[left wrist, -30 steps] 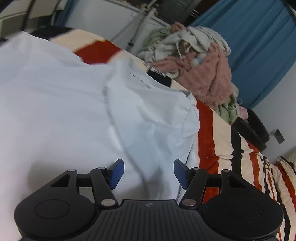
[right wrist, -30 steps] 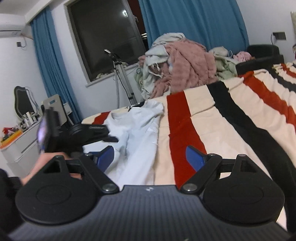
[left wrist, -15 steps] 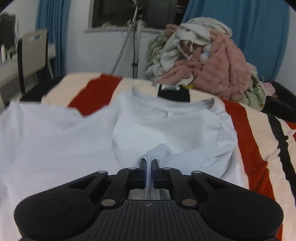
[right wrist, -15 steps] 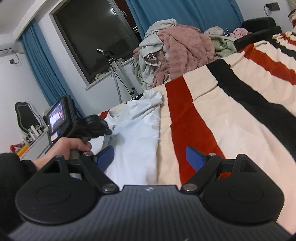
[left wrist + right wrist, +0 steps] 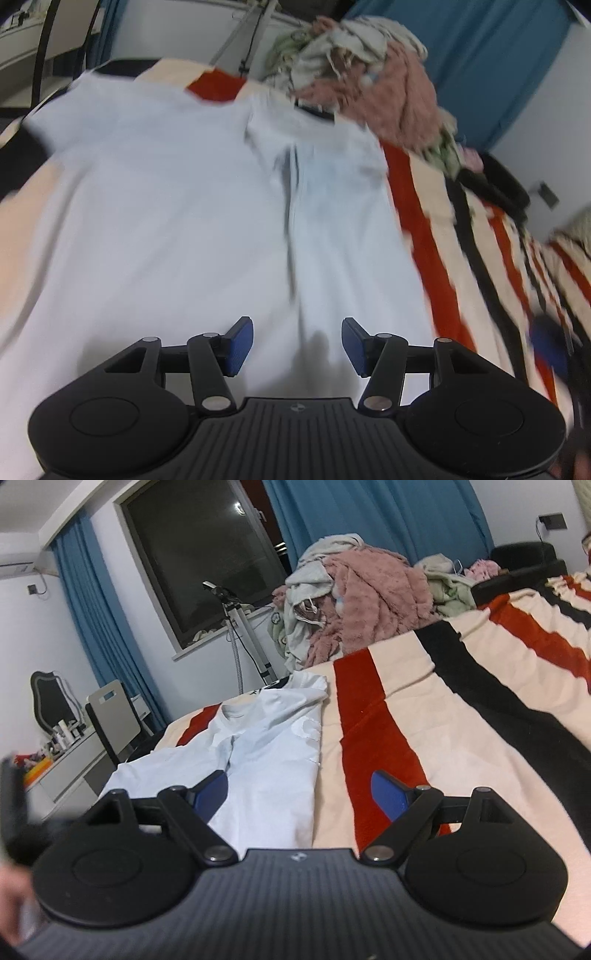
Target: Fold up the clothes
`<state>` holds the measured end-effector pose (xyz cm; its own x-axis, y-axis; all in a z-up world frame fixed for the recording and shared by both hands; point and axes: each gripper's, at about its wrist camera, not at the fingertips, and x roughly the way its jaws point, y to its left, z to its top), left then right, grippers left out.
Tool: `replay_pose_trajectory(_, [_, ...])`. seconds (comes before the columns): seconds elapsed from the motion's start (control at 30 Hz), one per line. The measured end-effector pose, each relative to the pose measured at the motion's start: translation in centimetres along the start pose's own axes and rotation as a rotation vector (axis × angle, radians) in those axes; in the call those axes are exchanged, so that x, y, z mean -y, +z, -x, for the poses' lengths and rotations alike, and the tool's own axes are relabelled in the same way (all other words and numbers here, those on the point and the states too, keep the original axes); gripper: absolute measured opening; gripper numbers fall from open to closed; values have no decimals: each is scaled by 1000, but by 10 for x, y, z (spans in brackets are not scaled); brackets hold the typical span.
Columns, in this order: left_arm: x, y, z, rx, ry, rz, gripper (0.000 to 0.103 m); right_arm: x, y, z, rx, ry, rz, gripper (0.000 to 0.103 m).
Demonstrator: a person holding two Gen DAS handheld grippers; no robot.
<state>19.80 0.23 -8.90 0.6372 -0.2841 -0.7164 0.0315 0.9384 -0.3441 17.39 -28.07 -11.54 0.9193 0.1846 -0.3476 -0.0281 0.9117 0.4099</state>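
A pale blue T-shirt (image 5: 177,221) lies spread on the striped bed, its right side folded in over the body along a lengthwise crease. My left gripper (image 5: 297,341) hovers over the shirt's near part with its jaws opening and nothing between the blue pads. In the right wrist view the same T-shirt (image 5: 273,753) lies left of the red stripe. My right gripper (image 5: 301,794) stands open low over the bed, straddling the shirt's right edge without touching it. The picture from the left wrist is blurred by motion.
A striped blanket (image 5: 461,738) in cream, red and black covers the bed. A heap of unfolded clothes (image 5: 358,594) sits at the far end, with a tripod (image 5: 243,635) beside it. A chair (image 5: 110,716) and a desk stand left of the bed. A hand shows blurred at the lower left.
The left gripper shut on a pinch of the shirt half a second ago, has let it go and pulled back toward the near side. The right gripper has kept still.
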Motion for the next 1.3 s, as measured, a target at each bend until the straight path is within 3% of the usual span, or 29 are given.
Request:
replay_pose_trajectory(0.13, [-4,-60,44,-49,-79,10,53,-10,-2,15,3,-2,34,86])
replay_pose_trajectory(0.27, [-3,-98,66,-80,-135,8,50,-25,-8,37,5,-8,61,86])
replay_pose_trajectory(0.3, [-1,-106,69,-87,-140,-3,46,-30,-9,43,8,-10,72,86])
replay_pose_trajectory(0.33, [1,-114,72,-96,-143,-15,34,-35,-11,50,12,-12,85,86])
replay_pose_trajectory(0.47, [15,-139,76,-130,-131,-110,4,-52,-17,69,20,-14,122,86])
replay_pose_trajectory(0.77, [29,-170,109,-50,-46,-195,3,-68,-34,73,6,-14,157,86])
replay_pose_trajectory(0.83, [32,-168,112,-35,-39,-210,8,-71,-37,74,10,-15,166,86])
replay_pose_trajectory(0.9, [33,-165,116,-15,-36,-220,23,-74,-40,77,20,-16,184,86])
replay_pose_trajectory(0.97, [36,-163,123,20,-38,-233,54,-76,-42,81,35,-17,196,86])
replay_pose_trajectory(1.1, [45,-157,139,99,-24,-253,66,-80,-46,97,56,-12,168,86])
replay_pose_trajectory(1.17, [47,-154,152,128,-26,-276,83,-82,-47,106,55,-8,145,86])
replay_pose_trajectory(1.3, [56,-144,183,226,39,-336,97,-93,-41,121,54,-1,129,86])
